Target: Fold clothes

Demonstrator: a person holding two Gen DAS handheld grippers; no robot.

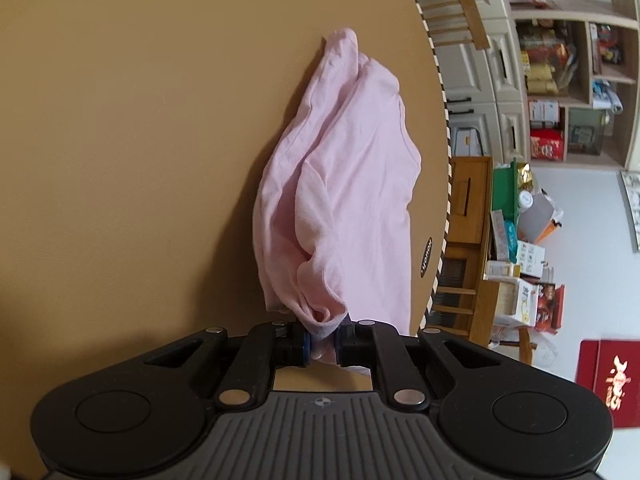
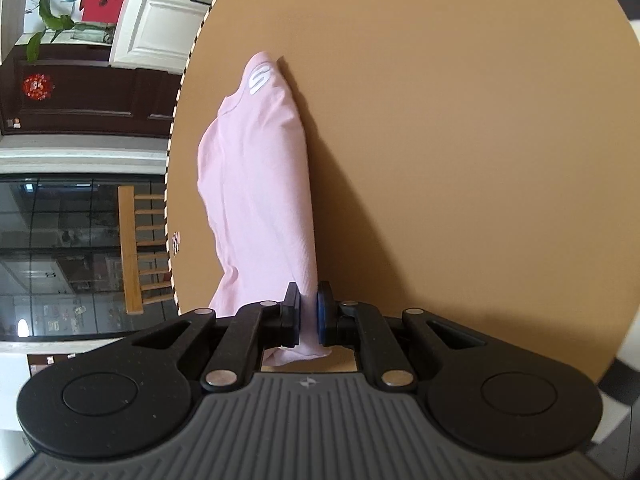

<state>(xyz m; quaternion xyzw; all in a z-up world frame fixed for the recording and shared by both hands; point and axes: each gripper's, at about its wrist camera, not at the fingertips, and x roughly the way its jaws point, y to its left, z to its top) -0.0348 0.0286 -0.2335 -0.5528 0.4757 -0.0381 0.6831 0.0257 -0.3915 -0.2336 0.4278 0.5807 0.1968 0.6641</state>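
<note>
Both claws, left (image 1: 322, 340) and right (image 2: 309, 322), pinch the pink garment (image 1: 344, 184) near the round surface's (image 1: 140, 140) edge.

A lived-in home, prob. dining/living area: round tan table (image 1: 140, 140) w/ striped edge, wooden chairs (image 2: 136, 248) beside it. Open shelving (image 1: 560, 92) crammed w/ snack boxes & packets, more cartons (image 1: 524, 280) stacked on the floor. Also a houseplant (image 2: 48, 24), white panelled cabinets (image 2: 160, 28), dark wood door w/ red ornament (image 2: 37, 86).
</note>
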